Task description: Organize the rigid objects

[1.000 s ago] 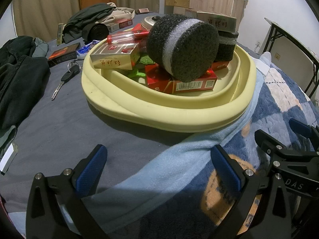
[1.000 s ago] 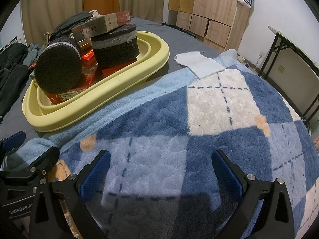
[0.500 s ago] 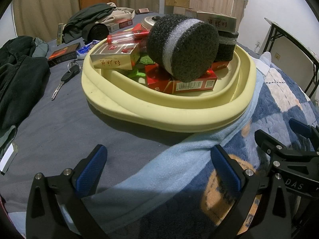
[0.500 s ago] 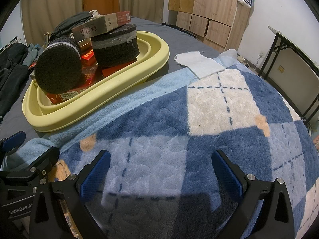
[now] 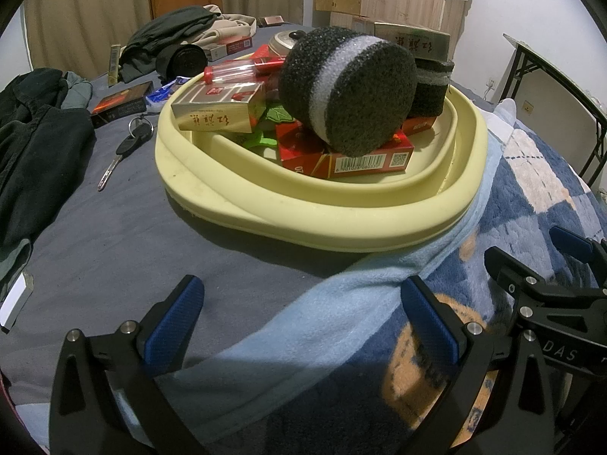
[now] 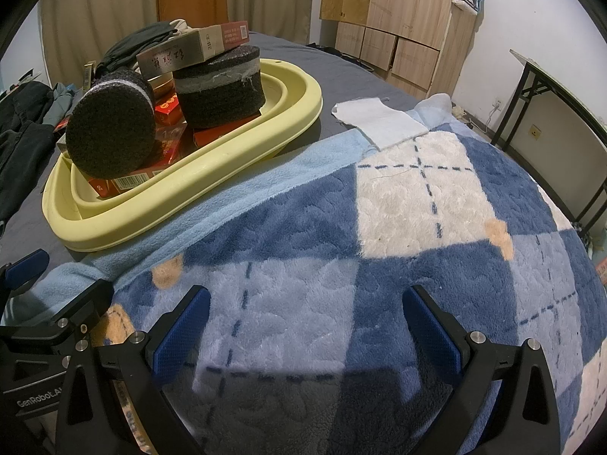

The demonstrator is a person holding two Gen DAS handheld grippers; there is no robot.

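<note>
basin (image 5: 265, 208): we see pale yellow all over.
sponge (image 5: 349, 87): we see dark grey with one white band round it.
box (image 5: 341, 155): we see red, with a white barcode patch.
carton (image 5: 220, 110): we see gold and silver with red marks.
blanket (image 6: 417, 227): we see blue and cream checks, dashed navy lines, small orange spots, a light blue border.
sheet (image 5: 114, 235): we see plain grey.
fingers (image 6: 182, 333): we see black frames with blue pads.

Beige curtains (image 5: 95, 11), wooden wardrobe (image 6: 398, 11), white wall (image 6: 531, 19), black-legged folding table (image 6: 561, 87)
</note>
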